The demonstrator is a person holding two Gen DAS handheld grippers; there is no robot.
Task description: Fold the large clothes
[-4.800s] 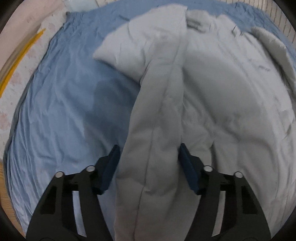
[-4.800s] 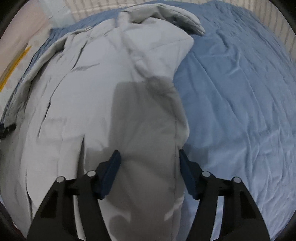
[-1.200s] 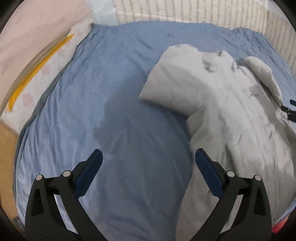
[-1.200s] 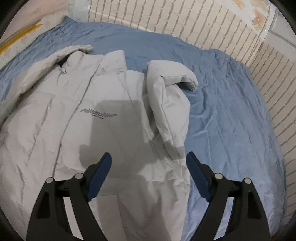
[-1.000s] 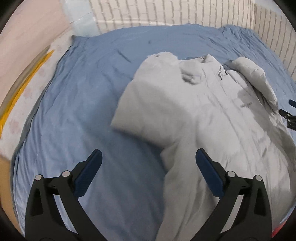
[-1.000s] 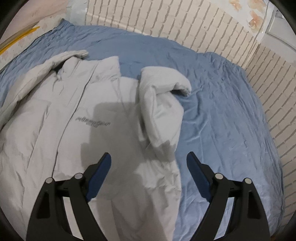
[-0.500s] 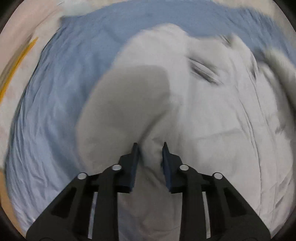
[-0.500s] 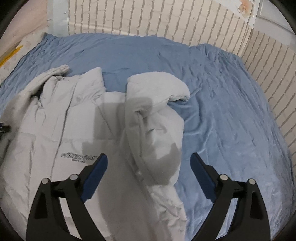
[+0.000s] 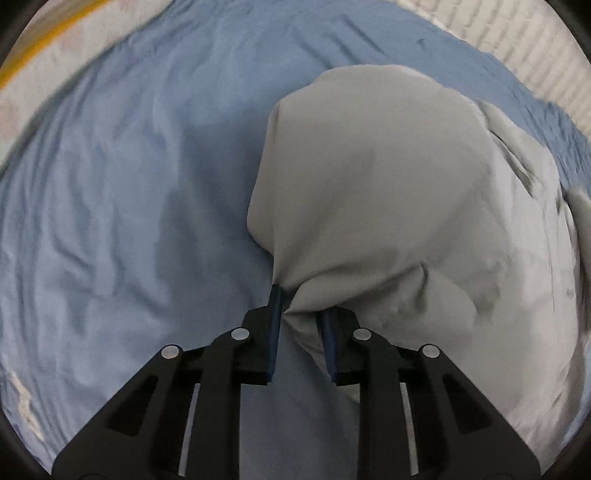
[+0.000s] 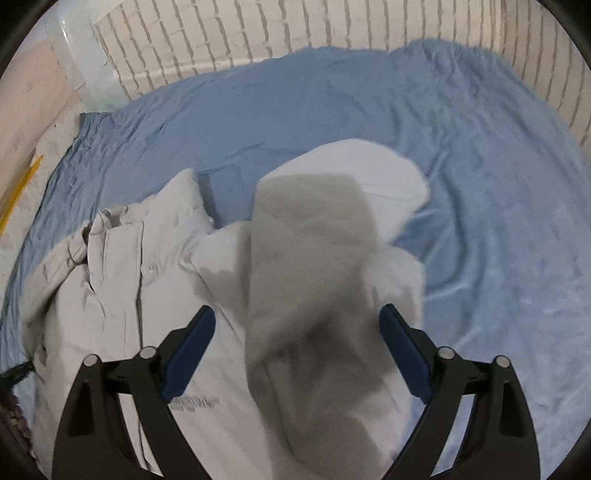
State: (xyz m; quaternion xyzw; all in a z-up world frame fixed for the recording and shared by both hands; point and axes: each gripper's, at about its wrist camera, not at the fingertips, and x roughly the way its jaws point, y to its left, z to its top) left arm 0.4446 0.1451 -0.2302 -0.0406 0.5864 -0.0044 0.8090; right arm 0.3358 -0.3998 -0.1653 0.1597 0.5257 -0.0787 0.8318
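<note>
The pale grey padded jacket (image 10: 155,295) lies spread on the bed's blue sheet (image 10: 461,184), collar toward the white brick wall (image 10: 295,33). A second ago both tools stood wide and clear of the cloth. Now the left hand-held gripper (image 9: 301,314) has narrowed and its blue pads pinch a gathered fold of the jacket's left sleeve (image 9: 369,184), which bunches toward the grip. The right hand-held gripper (image 10: 295,343) has come over the right sleeve (image 10: 332,240); its jaws are closing, the sleeve lies between them, but the pads (image 10: 192,347) stand clear of the fabric. Judgement: the left sleeve is secured for folding inward; the right grasp is not yet made.
</note>
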